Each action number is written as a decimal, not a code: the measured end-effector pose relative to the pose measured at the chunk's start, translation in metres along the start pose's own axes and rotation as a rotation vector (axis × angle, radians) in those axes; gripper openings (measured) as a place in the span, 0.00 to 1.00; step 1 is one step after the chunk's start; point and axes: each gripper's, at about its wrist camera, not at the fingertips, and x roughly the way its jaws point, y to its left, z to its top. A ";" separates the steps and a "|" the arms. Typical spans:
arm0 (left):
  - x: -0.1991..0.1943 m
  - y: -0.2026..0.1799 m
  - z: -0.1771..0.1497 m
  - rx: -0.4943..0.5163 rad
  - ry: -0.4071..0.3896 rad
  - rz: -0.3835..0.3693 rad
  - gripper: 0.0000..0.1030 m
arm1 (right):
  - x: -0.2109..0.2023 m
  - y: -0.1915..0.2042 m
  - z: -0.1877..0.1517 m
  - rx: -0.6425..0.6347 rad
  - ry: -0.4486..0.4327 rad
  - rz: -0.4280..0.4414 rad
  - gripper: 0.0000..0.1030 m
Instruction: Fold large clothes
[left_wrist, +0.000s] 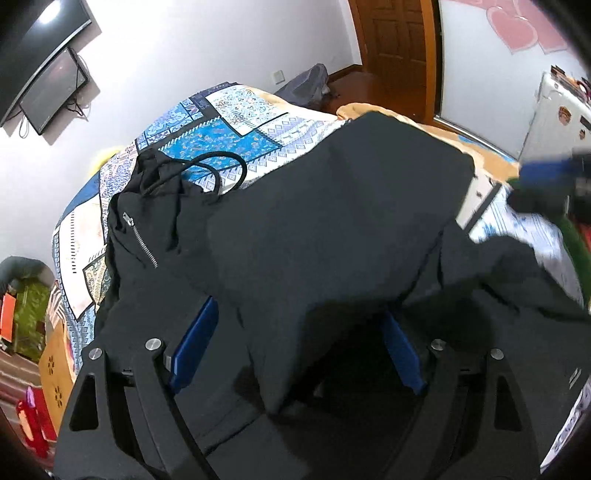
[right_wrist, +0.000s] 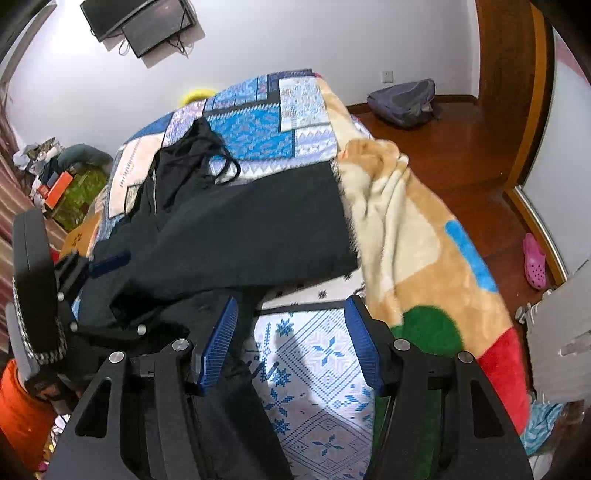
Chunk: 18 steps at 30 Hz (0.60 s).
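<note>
Black hooded jacket spread on patterned bedspread, backpack on floor

Both views are lit evenly by bright, cool indoor light, and the white walls are rendered pale and slightly washed out. A glare spot is reflected in the dark screen at the upper left of the left wrist view. Strong fisheye bending is seen throughout, with black vignetting in the corners. The black garment is left nearly without detail, its folds lost in shadow. Motion blur is seen on the right claw at the right edge of that view. A soft shadow is cast on the patterned bedspread in the right wrist view.
</note>
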 end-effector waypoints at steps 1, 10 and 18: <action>0.001 0.001 0.005 -0.007 -0.003 -0.007 0.83 | 0.001 -0.003 -0.003 -0.003 0.008 0.001 0.55; 0.011 0.018 0.036 -0.150 -0.015 -0.158 0.42 | 0.015 -0.012 -0.016 0.052 0.033 0.018 0.55; -0.032 0.087 0.018 -0.386 -0.140 -0.174 0.11 | 0.014 -0.003 -0.017 -0.012 0.039 -0.032 0.55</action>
